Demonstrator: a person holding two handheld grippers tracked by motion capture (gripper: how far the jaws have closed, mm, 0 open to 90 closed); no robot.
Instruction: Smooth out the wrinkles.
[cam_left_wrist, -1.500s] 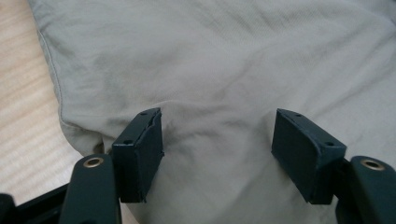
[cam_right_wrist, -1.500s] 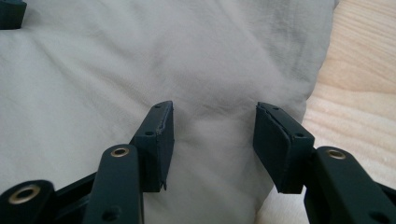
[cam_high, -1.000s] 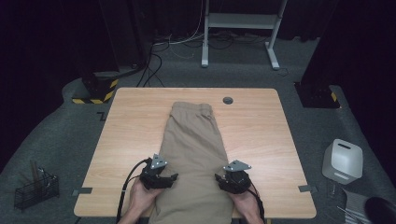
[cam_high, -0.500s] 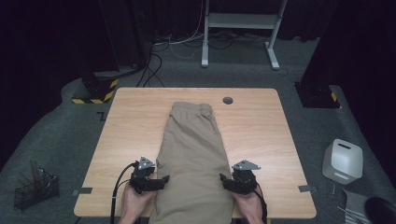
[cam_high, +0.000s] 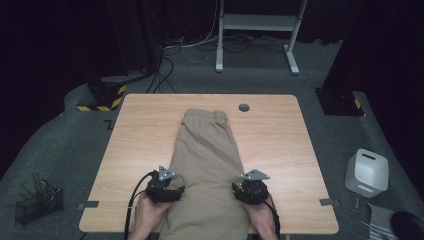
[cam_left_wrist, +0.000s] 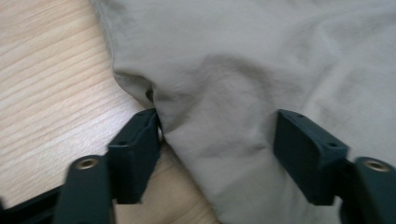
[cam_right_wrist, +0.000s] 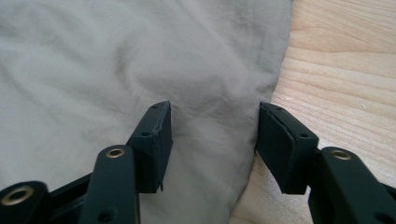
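Beige trousers (cam_high: 207, 150) lie folded lengthwise down the middle of the wooden table (cam_high: 140, 130), waistband at the far end. My left gripper (cam_high: 169, 191) sits at the cloth's left edge near the table front. In the left gripper view a bunched fold of the trousers (cam_left_wrist: 243, 56) lies between its jaws, which stand wide and have just been closing (cam_left_wrist: 217, 135). My right gripper (cam_high: 249, 191) sits at the right edge. Its jaws (cam_right_wrist: 212, 126) also stand apart and have just been closing, straddling the hem of the trousers (cam_right_wrist: 116, 60) without squeezing it.
A small dark round grommet (cam_high: 244, 107) sits in the table's far edge. On the floor are a wire basket (cam_high: 37, 202) at the left, a white device (cam_high: 367, 172) at the right, and a white desk frame (cam_high: 260, 22) with cables at the back.
Both grippers drew slightly outward from the trousers' edges half a second ago and have come back in against them. The trousers lie as before.
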